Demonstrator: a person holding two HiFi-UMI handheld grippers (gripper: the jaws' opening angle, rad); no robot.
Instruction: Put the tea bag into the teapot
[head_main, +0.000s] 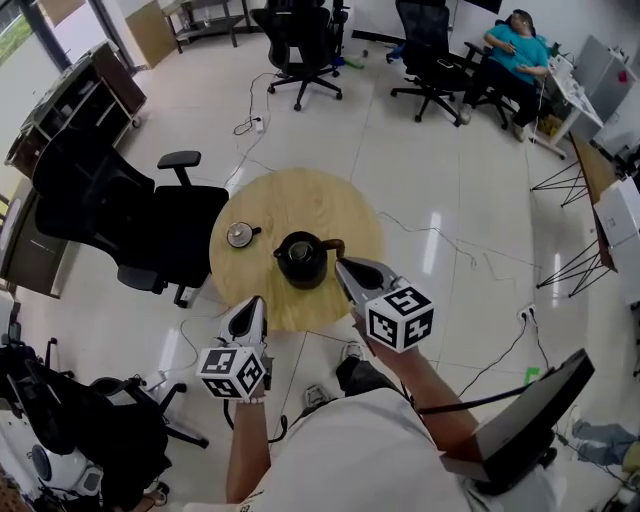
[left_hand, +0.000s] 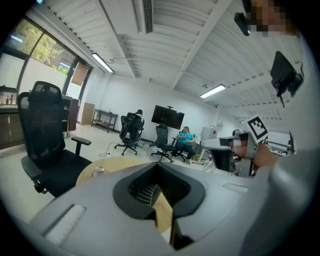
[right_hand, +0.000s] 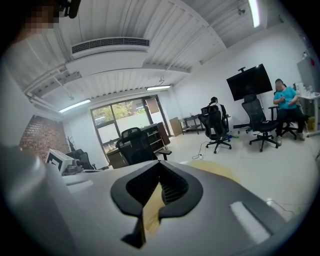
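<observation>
The teapot (head_main: 302, 258) stands near the middle of the round table (head_main: 300, 195) and seems open, with its lid (head_main: 240, 235) lying to its left. I can find no tea bag in any view. Both grippers are closed on nothing. The right gripper (head_main: 342, 266) ends just beside the pot's lower right. The left gripper (head_main: 250, 305) is farther away, at the table's lower edge.
</observation>
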